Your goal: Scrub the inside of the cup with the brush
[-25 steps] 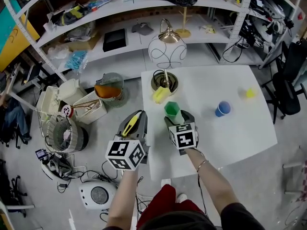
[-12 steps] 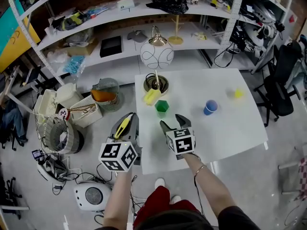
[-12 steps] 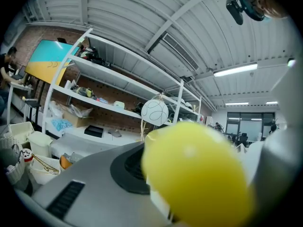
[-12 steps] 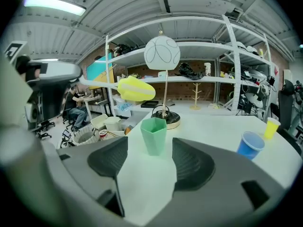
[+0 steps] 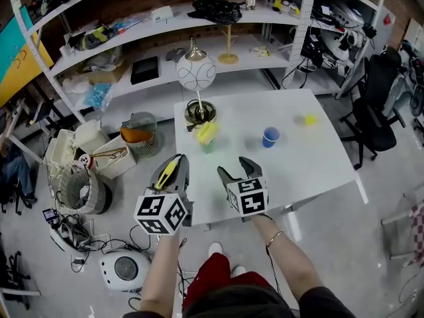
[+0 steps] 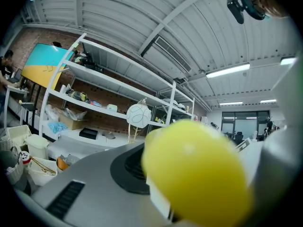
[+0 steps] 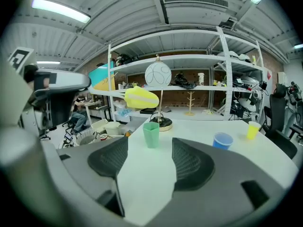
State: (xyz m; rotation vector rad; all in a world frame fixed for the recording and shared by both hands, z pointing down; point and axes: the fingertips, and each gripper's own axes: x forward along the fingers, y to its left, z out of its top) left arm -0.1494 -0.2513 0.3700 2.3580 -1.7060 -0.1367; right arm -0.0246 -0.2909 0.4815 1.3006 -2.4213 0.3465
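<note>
A white round fan [image 5: 124,268] lies on the floor at the far left, among cables. Just right of it, beside the left edge of the white table [image 5: 298,164], the left gripper [image 5: 171,164] is clenched on the yellow handle of the brush [image 5: 168,173]. In the left gripper view, that rounded yellow handle fills the space between the 2 grey jaws, which press on it from both sides.

The brush head [image 7: 140,98] is yellow with pale stripes. It hangs in the air ahead of the left gripper, above the green cup [image 7: 151,134] and slightly to its left, clear of the rim. The shaft between handle and head cannot be made out.

The green cup stands upright on the table near its left edge, with nothing gripping it. It is just in front of the round dark base of a lamp [image 5: 195,71], whose white globe shade has a looping line pattern.

The right gripper [image 5: 234,167] is held over the near part of the table with its 2 jaws spread wide and nothing between them. In the right gripper view the gap shows only bare tabletop, with the green cup beyond the fingertips and well apart from them.

Further right, 1 blue cup [image 5: 269,136] stands upright on the table. Beyond it, 1 small yellow cup [image 5: 309,119] stands near the far right corner, and both are well apart from the green cup. A black office chair [image 5: 374,111] stands off the table's right side, below white metal shelving [image 5: 132,25] that runs across the back.
</note>
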